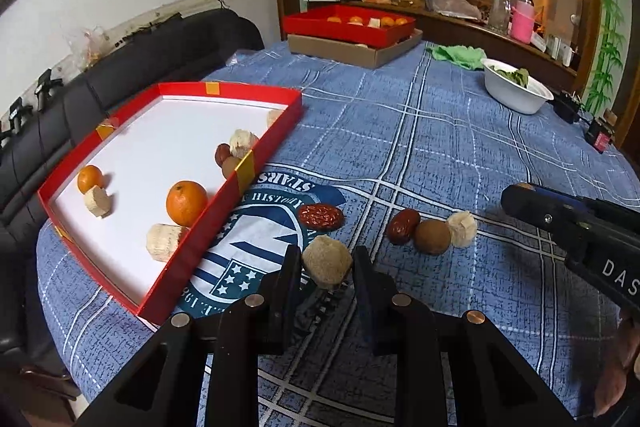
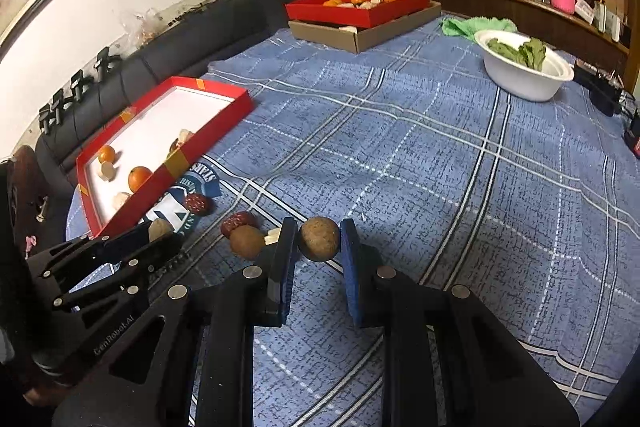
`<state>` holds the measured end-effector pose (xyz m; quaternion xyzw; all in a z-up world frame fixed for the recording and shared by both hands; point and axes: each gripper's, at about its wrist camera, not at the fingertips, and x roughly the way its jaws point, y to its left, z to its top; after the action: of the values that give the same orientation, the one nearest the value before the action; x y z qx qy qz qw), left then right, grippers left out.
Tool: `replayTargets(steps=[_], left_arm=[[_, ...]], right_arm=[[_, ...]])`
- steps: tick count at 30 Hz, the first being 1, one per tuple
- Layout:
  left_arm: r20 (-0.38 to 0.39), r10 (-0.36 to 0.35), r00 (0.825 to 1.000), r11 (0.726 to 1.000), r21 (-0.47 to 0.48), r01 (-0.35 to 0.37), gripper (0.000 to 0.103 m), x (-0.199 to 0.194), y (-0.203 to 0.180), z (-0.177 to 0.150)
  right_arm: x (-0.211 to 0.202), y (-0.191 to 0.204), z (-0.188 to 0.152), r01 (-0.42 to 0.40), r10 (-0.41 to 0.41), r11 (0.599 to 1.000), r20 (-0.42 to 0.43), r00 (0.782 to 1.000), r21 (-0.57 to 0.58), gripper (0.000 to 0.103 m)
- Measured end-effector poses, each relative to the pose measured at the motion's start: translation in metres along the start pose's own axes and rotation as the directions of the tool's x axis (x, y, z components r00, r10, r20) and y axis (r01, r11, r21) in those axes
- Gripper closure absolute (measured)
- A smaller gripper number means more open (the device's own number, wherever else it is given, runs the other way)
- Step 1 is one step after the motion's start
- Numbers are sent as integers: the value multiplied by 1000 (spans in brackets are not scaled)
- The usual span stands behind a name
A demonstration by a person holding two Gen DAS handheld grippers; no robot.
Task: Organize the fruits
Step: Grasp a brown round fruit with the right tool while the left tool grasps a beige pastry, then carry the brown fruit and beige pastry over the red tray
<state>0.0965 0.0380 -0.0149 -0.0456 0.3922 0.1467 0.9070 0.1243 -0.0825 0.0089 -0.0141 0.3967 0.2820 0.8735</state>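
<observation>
The desk (image 1: 440,147) has a blue checked cloth. On it lie a red tray (image 1: 256,163) at the left edge, a cardboard box (image 1: 352,51) at the far edge, a white bowl (image 1: 516,91), a green rag (image 1: 460,55), and loose fruits (image 1: 430,235) near the front.

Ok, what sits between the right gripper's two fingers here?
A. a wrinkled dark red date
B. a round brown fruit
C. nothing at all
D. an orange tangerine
B: in the right wrist view the right gripper has a round brown fruit between its fingers, above the blue plaid tablecloth.
</observation>
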Motion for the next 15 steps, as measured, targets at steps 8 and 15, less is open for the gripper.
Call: replayTargets(steps=[8,15], left_arm=[[27,35,999,999,-8,-34,78,-7,1,2],[54,47,997,999,-27,-45,78,-6,1,5]], right_arm=[[-4,6,0,-7,7,1000,12,1000,-13,83],[-6,9,-1,-14,14,1000,14,1000,-22,83]])
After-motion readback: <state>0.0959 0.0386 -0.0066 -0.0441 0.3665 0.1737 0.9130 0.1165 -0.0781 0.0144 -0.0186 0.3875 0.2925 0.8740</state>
